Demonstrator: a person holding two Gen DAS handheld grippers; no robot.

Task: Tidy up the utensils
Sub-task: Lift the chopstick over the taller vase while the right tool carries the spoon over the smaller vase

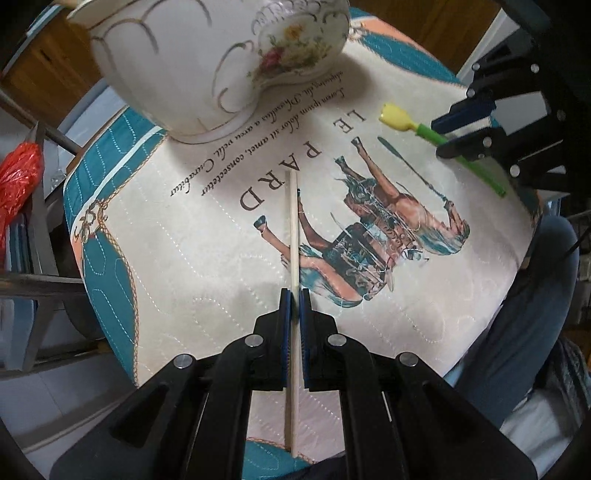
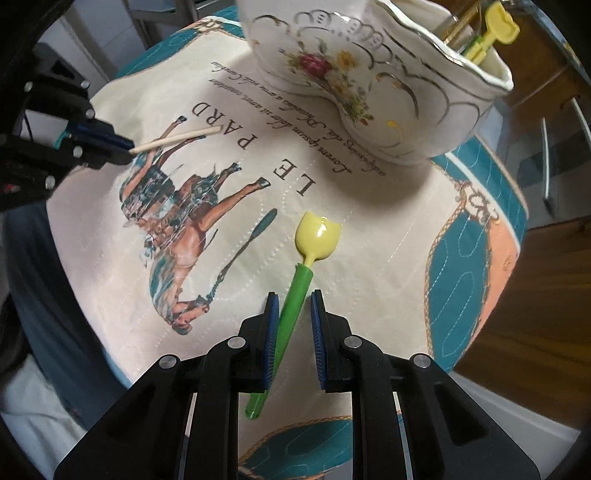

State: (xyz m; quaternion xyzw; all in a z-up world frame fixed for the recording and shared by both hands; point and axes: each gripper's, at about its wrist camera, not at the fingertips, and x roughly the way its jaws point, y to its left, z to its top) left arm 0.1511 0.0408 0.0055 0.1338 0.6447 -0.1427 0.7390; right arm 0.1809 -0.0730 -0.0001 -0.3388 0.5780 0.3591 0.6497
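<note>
Surface: round surface [image 1: 177, 280] under a quilted cloth, cream middle with a horse print and "LE PARD" lettering, teal and peach border (wooden furniture behind it).

Holder: white floral ceramic vase [image 2: 388, 92] with gold trim stands at the far side of the cloth. Right wrist view shows another yellow-headed utensil [image 2: 496, 27] sticking out of its mouth.

Left gripper [image 1: 294, 302]: pointing down, jaws together and clamped on a pale wooden chopstick [image 1: 293, 229]. That stick runs straight out ahead over the horse print, its far tip short of the vase.

Right gripper [image 2: 294, 306]: also pointing down over the cloth, jaws narrowed around the green handle of a tulip-shaped spoon [image 2: 301, 273]. Handle sits slanted in the gap, against the left pad; I can't tell if the other pad is actually pressing it.

Spoon: yellow tulip head points toward the vase, well short of it, green tail end reaching back past the jaws.
</note>
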